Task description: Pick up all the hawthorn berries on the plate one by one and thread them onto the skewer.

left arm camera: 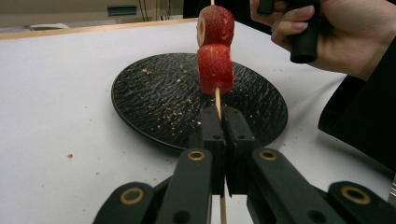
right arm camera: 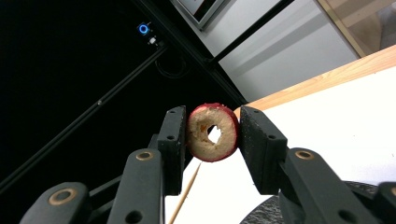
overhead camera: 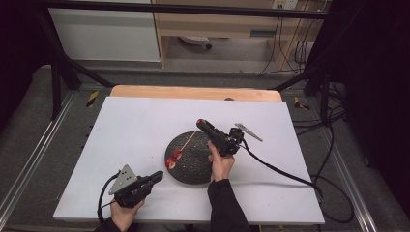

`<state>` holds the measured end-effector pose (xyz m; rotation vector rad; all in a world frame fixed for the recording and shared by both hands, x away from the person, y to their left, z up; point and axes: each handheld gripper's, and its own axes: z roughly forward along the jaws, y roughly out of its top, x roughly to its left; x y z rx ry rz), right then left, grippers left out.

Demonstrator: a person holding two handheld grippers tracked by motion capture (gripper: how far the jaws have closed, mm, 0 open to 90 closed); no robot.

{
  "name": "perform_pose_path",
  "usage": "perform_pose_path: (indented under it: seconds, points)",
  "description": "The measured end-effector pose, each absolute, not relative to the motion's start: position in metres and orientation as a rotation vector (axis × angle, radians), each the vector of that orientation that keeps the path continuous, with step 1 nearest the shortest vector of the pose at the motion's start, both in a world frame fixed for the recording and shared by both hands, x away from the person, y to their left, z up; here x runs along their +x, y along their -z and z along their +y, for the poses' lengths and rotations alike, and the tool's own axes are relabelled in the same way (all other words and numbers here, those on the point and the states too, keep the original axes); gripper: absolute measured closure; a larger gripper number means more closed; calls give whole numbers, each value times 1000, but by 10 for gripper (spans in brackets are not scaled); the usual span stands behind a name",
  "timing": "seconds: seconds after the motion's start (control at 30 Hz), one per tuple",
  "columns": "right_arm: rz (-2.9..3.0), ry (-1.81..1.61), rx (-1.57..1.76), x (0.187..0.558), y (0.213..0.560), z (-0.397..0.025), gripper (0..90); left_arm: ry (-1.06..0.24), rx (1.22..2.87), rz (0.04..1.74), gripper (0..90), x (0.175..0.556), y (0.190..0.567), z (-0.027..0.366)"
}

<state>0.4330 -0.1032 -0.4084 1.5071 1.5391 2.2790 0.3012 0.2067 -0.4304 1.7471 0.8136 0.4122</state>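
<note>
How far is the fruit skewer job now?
Done: two red fruit pieces sit on the wooden skewer, which the left gripper clamps above the black plate. In hand: the right gripper holds a cored fruit ring near the skewer tip. Left: sliding that ring on.

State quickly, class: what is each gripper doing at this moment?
Left gripper: shut on the thin wooden skewer carrying two red fruit pieces.
Right gripper: shut on a red-skinned cored fruit ring.
</note>
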Motion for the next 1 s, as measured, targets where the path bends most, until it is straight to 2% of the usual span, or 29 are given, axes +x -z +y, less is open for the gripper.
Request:
perform_pose_path:
  seconds: [1.0]
  points:
    - [1548, -2296, 1501, 427, 416, -98, 629, -415, 1703, 853, 883, 302, 433, 190]
